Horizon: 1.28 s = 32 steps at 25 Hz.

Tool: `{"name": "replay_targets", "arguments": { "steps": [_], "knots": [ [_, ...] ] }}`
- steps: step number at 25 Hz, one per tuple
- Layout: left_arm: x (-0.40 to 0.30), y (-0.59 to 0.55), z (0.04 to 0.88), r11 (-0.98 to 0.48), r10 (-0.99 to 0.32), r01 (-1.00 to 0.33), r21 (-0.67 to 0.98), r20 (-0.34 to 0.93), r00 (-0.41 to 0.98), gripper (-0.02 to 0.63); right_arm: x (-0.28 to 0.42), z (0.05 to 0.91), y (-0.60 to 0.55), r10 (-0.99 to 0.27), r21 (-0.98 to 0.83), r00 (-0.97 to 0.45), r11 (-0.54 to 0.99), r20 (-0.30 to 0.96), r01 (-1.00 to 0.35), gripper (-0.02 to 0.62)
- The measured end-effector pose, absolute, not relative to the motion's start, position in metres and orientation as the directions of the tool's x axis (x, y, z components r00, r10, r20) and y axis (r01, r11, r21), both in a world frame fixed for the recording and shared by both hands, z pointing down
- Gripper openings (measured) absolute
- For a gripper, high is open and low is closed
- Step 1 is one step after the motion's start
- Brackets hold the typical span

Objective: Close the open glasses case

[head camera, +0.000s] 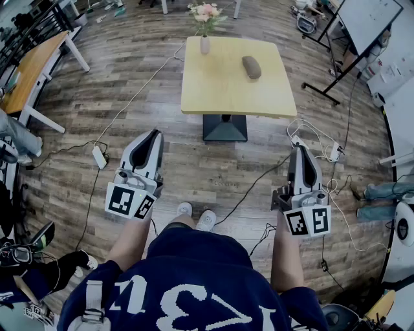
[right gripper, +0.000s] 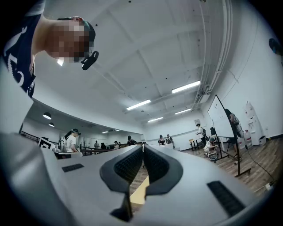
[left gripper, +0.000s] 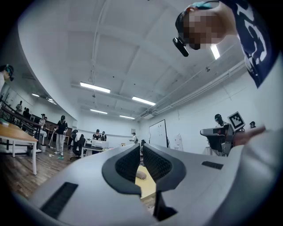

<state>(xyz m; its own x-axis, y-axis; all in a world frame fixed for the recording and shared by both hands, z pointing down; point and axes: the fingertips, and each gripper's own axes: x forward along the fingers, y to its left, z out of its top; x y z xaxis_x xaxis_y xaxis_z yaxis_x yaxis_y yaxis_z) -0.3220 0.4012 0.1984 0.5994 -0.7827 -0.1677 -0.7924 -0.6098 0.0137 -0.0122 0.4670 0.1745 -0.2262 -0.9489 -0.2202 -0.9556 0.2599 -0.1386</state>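
Glasses case (head camera: 251, 66) lies on a square, light wooden tabletop (head camera: 220, 90) that stands at 12 o'clock from the person, well apart from both tools. On the tabletop it sits toward 1 o'clock, near the far right corner. From the head view it reads as a rounded grey-brown lump, too small to tell how its lid stands. A slim vase (head camera: 205, 44) with pale flowers (head camera: 206, 13) stands at the far edge, at about 11 o'clock on the tabletop, apart from the case.

The left tool (head camera: 155, 136) is held at 8 o'clock in the head view and the right tool (head camera: 302, 152) at 4 o'clock, both over the plank floor (head camera: 129, 84) and pointing ahead toward the tabletop. In the left gripper view the left tool (left gripper: 141, 148) has its jaws drawn narrow, the ribbed pads nearly meeting with only a thin slit between them and nothing in it. The case (left gripper: 141, 175) shows far off through the gap below the pads. The right tool (right gripper: 142, 148) stands the same way in the right gripper view, its jaws narrow and holding nothing.

Cables (head camera: 139, 90) trail across the floor past a power strip (head camera: 99, 157) at 9 o'clock. The person's shoes (head camera: 195, 218) show at 6 o'clock below the tabletop's dark base.
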Motion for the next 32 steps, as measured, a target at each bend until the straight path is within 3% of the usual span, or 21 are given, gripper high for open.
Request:
{"name": "replay_targets", "arguments": {
  "steps": [13,24,32],
  "knots": [
    [-0.339,0.407,0.199,-0.592,-0.796,-0.806,0.012,-0.167,0.582,0.028,-0.034,0.173,0.471,-0.939,-0.081,-0.265,0.288,-0.217,-0.954,0.026],
    [-0.323,0.393,0.207,-0.605,-0.791,-0.796,0.025,-0.132,0.597,0.028,-0.022,0.177,0.46,-0.945,-0.136,-0.241,0.275,-0.22,-0.952,0.028],
    [-0.308,0.33,0.209,-0.63,-0.772,-0.776,0.032,-0.139,0.621,0.028,-0.012,0.174,0.408,-0.95,-0.133,-0.217,0.25,-0.223,-0.959,0.028]
  ]
}}
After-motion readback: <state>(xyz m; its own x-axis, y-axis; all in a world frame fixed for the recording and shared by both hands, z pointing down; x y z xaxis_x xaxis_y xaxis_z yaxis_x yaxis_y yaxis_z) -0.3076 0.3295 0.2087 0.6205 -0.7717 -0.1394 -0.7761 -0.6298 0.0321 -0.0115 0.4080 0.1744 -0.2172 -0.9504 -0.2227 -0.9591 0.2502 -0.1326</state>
